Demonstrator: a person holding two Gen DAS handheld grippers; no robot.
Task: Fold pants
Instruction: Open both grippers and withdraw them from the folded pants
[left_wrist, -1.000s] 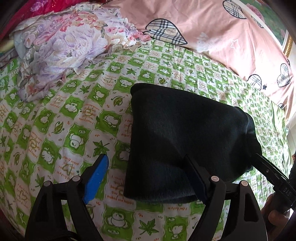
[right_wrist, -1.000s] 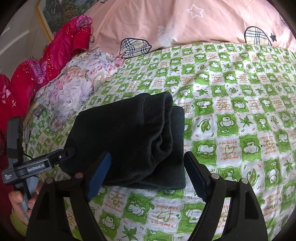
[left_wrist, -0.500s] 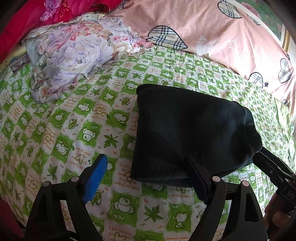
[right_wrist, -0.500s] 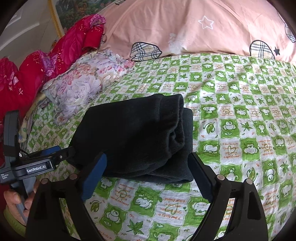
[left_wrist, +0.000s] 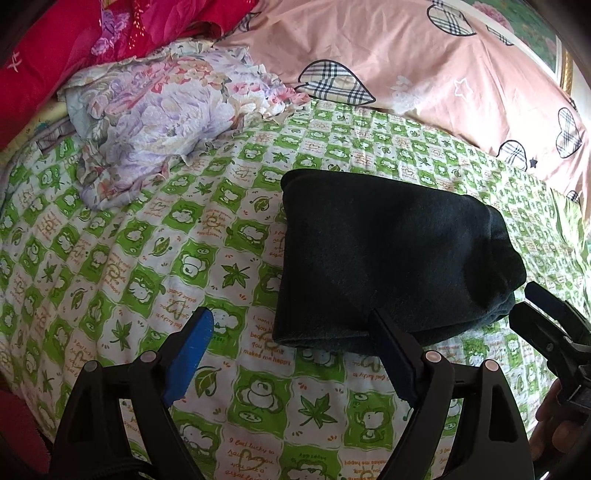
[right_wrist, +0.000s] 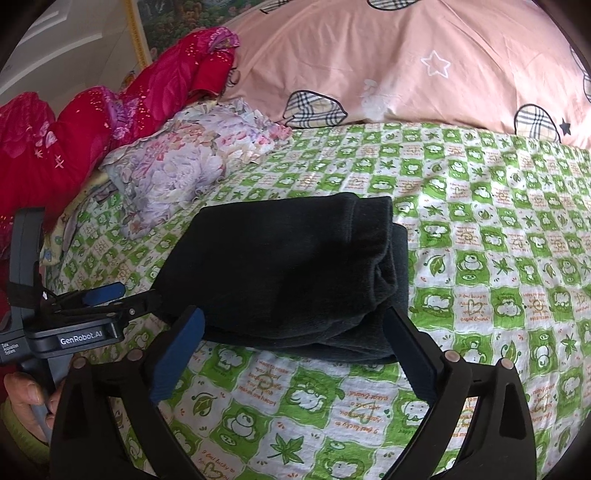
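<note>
The pants (left_wrist: 391, 262) lie folded into a thick dark bundle on the green-and-white sheet (left_wrist: 155, 258). In the left wrist view the left gripper (left_wrist: 291, 332) hangs with its fingers wide apart and nothing between them; the bundle sits just ahead and to its right, its near edge behind the right fingertip, though whether the two touch cannot be told. The right gripper (left_wrist: 532, 306) reaches in from the far right edge, its tips right at the bundle's right end.

In the right wrist view the right gripper (right_wrist: 291, 325) is also spread wide, the pants (right_wrist: 288, 273) straight ahead between and just beyond its fingertips, the rolled layers stacked at the bundle's right side. The left gripper (right_wrist: 122, 299) comes in from the left, fingers apart, its tip at the bundle's left edge.

Beyond the bundle, ahead and to the left of both grippers, sits a crumpled floral cloth (right_wrist: 177, 162), with red bedding (right_wrist: 92, 114) further left and a pink quilt (right_wrist: 388, 62) across the back
</note>
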